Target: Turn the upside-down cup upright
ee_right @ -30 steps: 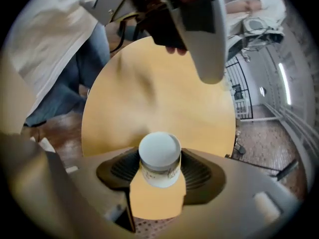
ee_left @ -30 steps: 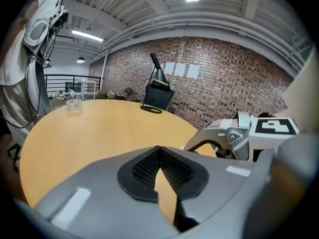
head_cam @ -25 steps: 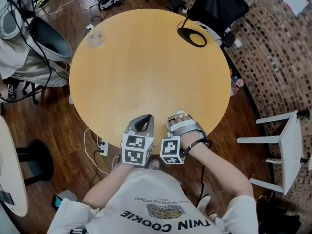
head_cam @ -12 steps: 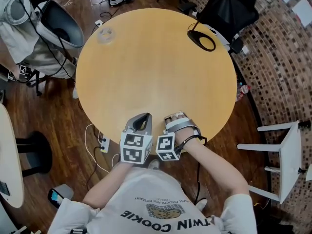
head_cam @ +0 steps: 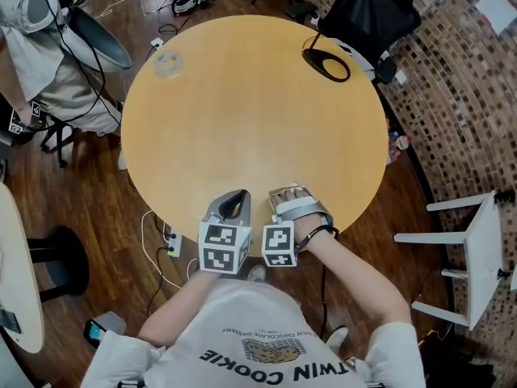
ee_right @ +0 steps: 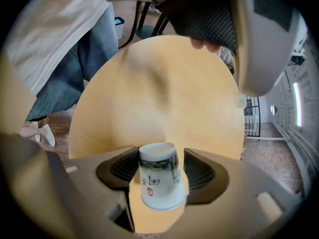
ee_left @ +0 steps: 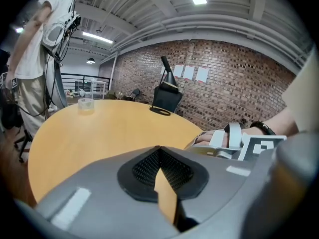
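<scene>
Right now, nearest the person, the right gripper [ee_right: 160, 154] is clamping the cup [ee_right: 158, 180] between its pads, the wide rim facing the camera and the closed base pointing away, over the near edge of the round wooden table [head_cam: 258, 111]. Just beside it, the left gripper [ee_left: 157, 151] is sitting with jaws pressed together, gripping nothing. Farther out, a small clear object [head_cam: 166, 63] is standing near the far-left rim, and a black loop [head_cam: 323, 61] is lying at the far-right rim.
</scene>
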Demonstrator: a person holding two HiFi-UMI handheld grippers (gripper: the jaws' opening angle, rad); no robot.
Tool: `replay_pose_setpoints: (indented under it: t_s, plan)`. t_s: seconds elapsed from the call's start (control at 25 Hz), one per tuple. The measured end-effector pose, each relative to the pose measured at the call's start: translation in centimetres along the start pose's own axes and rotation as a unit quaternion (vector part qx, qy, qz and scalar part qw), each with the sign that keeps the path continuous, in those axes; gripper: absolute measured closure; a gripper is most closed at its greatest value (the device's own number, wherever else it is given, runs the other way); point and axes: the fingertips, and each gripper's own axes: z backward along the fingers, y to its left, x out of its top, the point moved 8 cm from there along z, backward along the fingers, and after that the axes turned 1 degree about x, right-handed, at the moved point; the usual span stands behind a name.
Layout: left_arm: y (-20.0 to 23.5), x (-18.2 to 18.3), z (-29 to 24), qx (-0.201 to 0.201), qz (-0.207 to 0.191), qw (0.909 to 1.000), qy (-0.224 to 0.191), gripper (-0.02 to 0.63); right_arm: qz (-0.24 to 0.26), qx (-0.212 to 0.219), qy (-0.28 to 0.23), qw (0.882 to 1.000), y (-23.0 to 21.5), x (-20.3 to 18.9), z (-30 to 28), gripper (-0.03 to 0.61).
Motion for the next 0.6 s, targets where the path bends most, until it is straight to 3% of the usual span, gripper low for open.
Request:
replay_pose_setpoints:
  t_s: [0.2, 0.6]
  plan:
    - [-0.08, 0.04, -0.22, -0.006, -0.003, 1.0, 0.002, 0.607, -0.038, -0.008, -0.016, 0.999, -0.15, -0.59, 0.15, 0.308]
    - [-0.89, 0.13, -0.44, -0.016, -0.012, 0.9998, 0.006, 0.607, -0.054, -0.008, -0.015, 0.998, 0.64, -1.05, 0.39, 0.308]
